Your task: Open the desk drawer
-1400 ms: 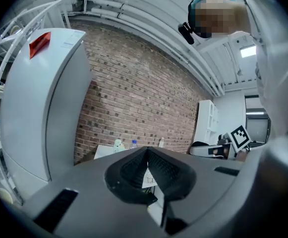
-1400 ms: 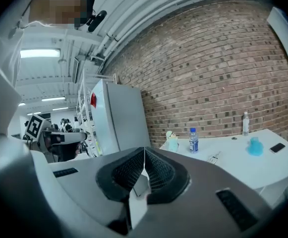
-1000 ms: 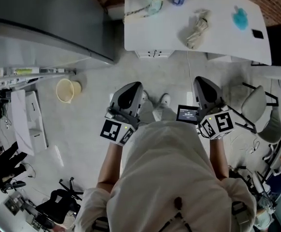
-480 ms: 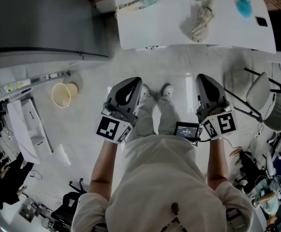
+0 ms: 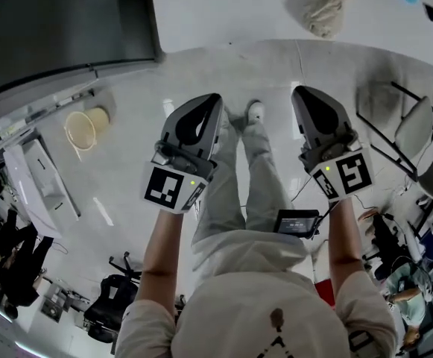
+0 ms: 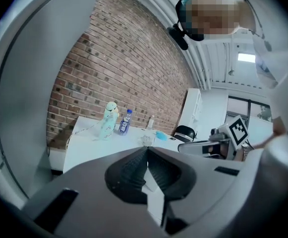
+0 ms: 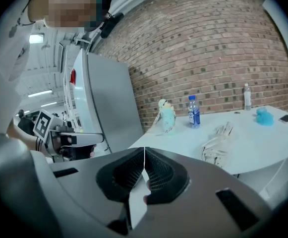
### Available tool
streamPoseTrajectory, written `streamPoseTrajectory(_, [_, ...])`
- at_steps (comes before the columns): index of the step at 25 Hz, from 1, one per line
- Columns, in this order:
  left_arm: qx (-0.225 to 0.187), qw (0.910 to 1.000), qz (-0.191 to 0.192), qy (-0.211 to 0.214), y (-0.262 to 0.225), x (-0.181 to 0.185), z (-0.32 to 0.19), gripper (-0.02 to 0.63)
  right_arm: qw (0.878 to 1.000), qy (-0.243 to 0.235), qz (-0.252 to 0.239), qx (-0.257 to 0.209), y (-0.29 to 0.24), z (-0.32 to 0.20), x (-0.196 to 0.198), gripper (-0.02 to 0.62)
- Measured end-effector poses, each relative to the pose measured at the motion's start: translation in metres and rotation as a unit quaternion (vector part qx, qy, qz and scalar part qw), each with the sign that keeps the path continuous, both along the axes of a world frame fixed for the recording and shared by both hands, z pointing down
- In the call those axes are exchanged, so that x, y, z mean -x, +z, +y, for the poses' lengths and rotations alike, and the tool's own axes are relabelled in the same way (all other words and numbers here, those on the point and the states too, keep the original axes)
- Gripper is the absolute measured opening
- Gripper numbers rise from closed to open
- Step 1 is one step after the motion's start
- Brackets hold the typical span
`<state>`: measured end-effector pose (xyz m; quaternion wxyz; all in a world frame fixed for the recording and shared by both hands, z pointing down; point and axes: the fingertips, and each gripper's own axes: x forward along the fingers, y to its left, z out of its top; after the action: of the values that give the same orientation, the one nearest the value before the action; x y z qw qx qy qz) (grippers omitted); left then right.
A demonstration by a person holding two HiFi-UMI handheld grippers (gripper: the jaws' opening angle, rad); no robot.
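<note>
The white desk (image 5: 223, 13) stands ahead of me, its near edge across the top of the head view; no drawer front shows in any view. My left gripper (image 5: 215, 98) and right gripper (image 5: 299, 90) are held side by side over the floor, short of the desk, both pointing at it. The left gripper's jaws (image 6: 147, 150) are shut with nothing between them. So are the right gripper's jaws (image 7: 144, 152). The desk (image 7: 262, 143) lies beyond both tips, apart from them.
On the desk lie a crumpled cloth (image 7: 215, 143), a water bottle (image 7: 194, 112), a pale green toy (image 7: 167, 115) and a blue object (image 7: 264, 117). A grey cabinet (image 5: 52, 21) stands left, a bin (image 5: 82, 129) on the floor, a chair (image 5: 417, 140) right. My shoes (image 5: 255, 112) are between the grippers.
Both grippers have sunk lower in front of me. The desk has slid to the top of the head view, and the toy and the bottle have left that picture.
</note>
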<state>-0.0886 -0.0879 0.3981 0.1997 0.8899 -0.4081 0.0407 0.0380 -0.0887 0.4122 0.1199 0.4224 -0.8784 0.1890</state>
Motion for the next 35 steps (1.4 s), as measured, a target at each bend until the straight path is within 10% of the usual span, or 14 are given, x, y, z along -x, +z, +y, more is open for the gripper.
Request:
streamPoseTrajectory(12, [0.04, 0.9988, -0.027, 0.001, 0.139, -0.021, 0.002, 0.008, 0.996, -0.053, 0.04, 0.053, 0.143, -0.002, 0.015, 0.028])
streamPoseTrajectory(20, [0.044, 0.992, -0.113, 0.036, 0.234, -0.023, -0.005, 0.008, 0.991, -0.085, 0.089, 0.044, 0.212, -0.015, 0.022, 0.028])
streamPoseTrajectory(28, [-0.026, 0.9623, -0.265, 0.054, 0.282, -0.015, -0.049, 0.009, 0.977, -0.128, 0.17, 0.031, 0.254, -0.048, 0.034, 0.028])
streamPoseTrajectory(35, [-0.088, 0.9219, -0.364, 0.097, 0.297, -0.032, -0.089, 0.011, 0.934, -0.199, 0.294, -0.035, 0.281, -0.087, 0.053, 0.031])
